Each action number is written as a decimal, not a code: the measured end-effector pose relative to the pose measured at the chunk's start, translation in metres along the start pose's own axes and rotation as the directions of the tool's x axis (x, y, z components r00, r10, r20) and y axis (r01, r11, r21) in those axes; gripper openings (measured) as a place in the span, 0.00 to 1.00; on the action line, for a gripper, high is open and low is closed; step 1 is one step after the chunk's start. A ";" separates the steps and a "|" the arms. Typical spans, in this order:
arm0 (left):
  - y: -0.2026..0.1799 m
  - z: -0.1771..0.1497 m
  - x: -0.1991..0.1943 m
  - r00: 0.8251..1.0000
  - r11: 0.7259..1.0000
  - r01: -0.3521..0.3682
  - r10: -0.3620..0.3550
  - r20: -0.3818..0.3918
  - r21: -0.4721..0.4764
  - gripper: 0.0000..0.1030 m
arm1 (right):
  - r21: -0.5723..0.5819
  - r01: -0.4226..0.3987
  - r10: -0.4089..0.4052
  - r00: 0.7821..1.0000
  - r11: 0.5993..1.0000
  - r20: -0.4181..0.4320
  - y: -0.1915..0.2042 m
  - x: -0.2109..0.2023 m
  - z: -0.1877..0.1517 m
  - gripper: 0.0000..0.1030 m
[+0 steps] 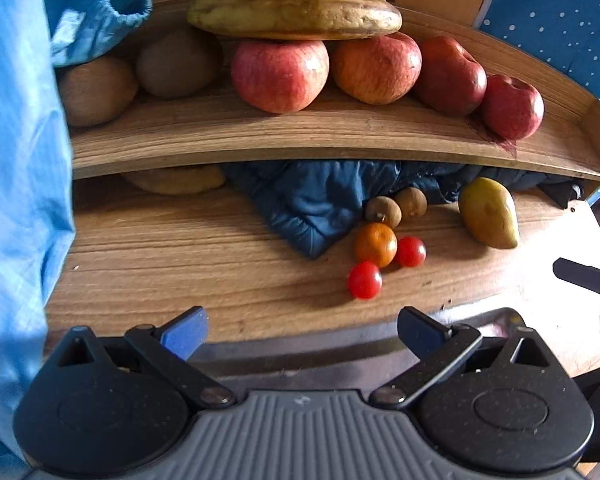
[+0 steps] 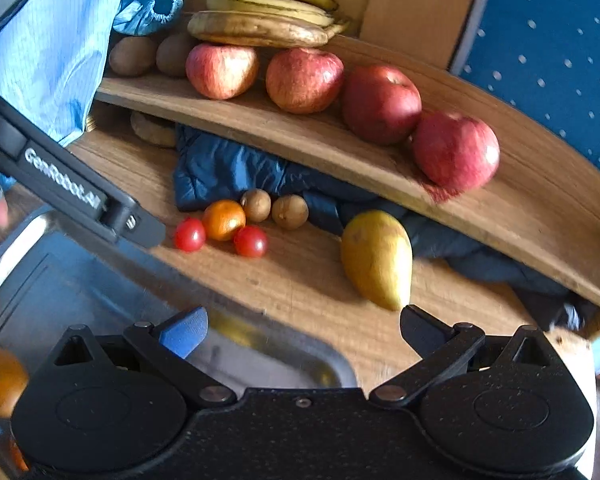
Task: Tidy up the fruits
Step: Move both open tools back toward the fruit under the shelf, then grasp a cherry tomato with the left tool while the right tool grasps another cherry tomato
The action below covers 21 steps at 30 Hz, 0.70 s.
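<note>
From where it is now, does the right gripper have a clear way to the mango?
Probably yes. The right gripper is open and the mango lies just ahead of it on bare wood, apart from the tomatoes and under the shelf edge, with nothing between.

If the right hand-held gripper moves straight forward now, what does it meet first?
Probably the yellow-green pear-shaped fruit on the wooden table, just ahead of the open right hand-held gripper; depth is uncertain.

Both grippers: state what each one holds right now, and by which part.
Nothing is held. The left gripper and the right gripper both stand open with empty gaps. The mango lies loose on the wooden table, just beyond the right gripper's fingertips.
</note>
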<state>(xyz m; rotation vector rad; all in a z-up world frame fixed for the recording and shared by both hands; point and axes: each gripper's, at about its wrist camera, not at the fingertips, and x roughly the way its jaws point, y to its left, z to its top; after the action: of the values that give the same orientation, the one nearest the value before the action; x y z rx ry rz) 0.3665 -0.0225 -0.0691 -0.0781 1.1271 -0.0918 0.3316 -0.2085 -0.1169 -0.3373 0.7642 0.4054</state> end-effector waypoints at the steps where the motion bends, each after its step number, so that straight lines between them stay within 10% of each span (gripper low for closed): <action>1: -0.001 0.002 0.003 1.000 1.000 0.001 -0.001 -0.001 -0.004 0.99 | -0.013 -0.001 0.001 1.000 1.000 0.004 0.001 0.003 0.002 0.98; 21: -0.012 0.021 0.024 0.998 0.998 0.045 -0.047 -0.037 -0.043 0.85 | -0.208 -0.026 0.038 0.998 0.978 0.054 0.019 0.028 0.014 0.65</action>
<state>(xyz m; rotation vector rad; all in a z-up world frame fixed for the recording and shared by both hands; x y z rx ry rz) 0.3949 -0.0363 -0.0804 -0.1407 1.1655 -0.1111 0.3496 -0.1799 -0.1309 -0.5073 0.6730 0.5246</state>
